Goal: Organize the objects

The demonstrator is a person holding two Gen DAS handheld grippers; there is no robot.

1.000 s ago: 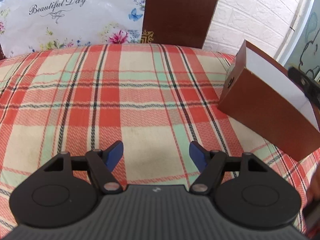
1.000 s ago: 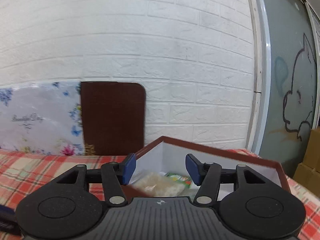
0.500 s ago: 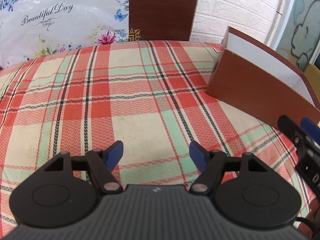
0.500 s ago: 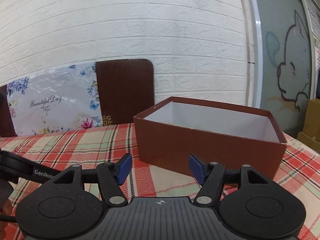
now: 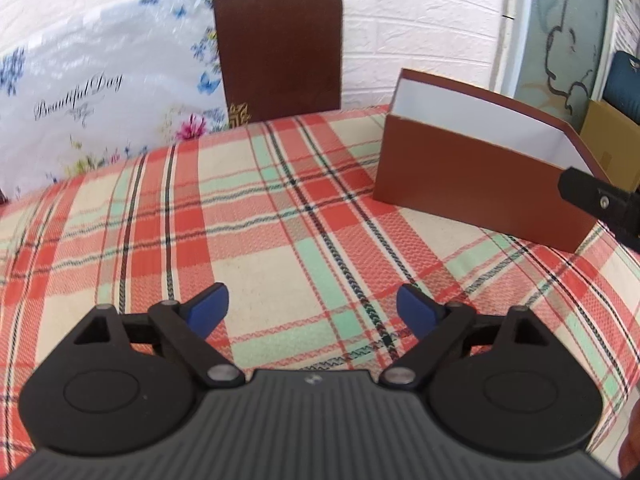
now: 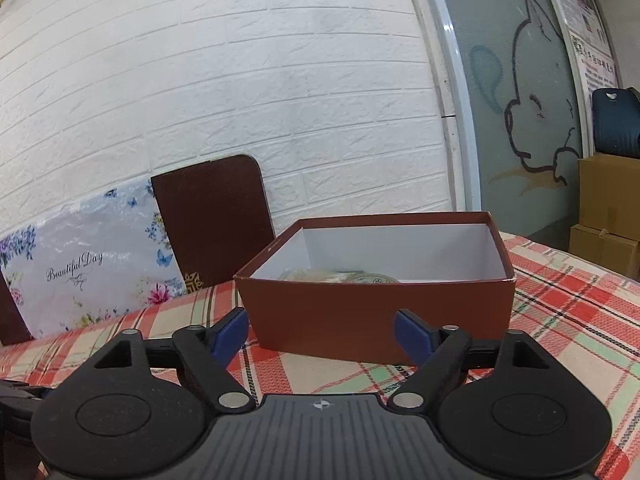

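A brown cardboard box [image 6: 380,312] with a white inside stands on the plaid tablecloth [image 5: 280,220]. It also shows in the left wrist view [image 5: 472,184] at the right. Pale wrapped packets [image 6: 340,276] lie in its bottom. My right gripper [image 6: 320,334] is open and empty, low over the cloth just in front of the box's near wall. My left gripper [image 5: 310,306] is open and empty over bare cloth, left of the box. Part of the right gripper's black body [image 5: 600,204] shows at the right edge of the left wrist view.
A brown board [image 5: 280,48] and a floral "Beautiful Day" bag [image 5: 100,96] lean on the white brick wall behind the table. Cardboard boxes [image 6: 608,216] are stacked off the table's right side by a glass door.
Both grippers pulled back and tilted up. The right gripper withdrew from over the box to in front of it. Both stayed open.
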